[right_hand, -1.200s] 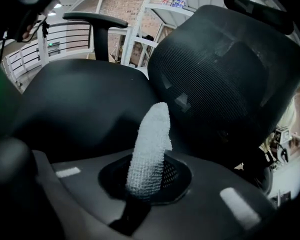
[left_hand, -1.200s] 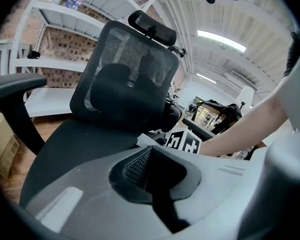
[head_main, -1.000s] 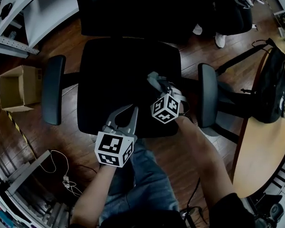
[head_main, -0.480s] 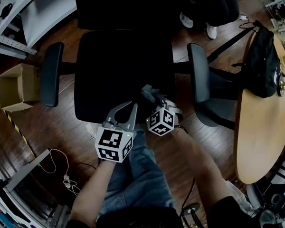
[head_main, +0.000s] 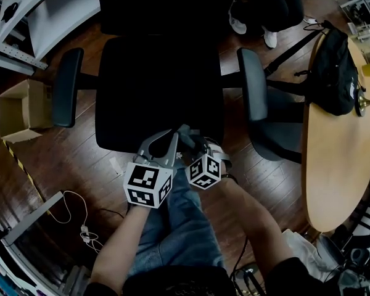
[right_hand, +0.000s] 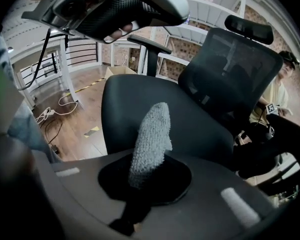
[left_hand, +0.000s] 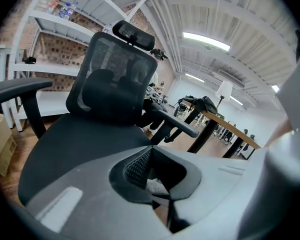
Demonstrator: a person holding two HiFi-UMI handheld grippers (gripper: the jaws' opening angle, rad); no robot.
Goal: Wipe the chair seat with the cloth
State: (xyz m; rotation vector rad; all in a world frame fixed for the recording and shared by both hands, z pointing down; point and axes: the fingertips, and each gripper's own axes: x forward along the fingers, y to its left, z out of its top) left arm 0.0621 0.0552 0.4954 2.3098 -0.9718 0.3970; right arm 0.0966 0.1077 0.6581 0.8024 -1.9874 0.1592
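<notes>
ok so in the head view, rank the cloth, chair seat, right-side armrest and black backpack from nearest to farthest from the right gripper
1. cloth, pinched in the tongs of the right gripper
2. chair seat, just ahead, with its front edge at the tongs
3. armrest, toward the view's right
4. black backpack, on the table at far right

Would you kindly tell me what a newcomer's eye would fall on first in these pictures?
The big black office chair fills the middle of the head view. At its seat's front edge the right gripper is shut on a grey knitted cloth that sticks out from its jaws, with the left gripper close beside it. A black backpack rests on the wooden table at the right.
</notes>
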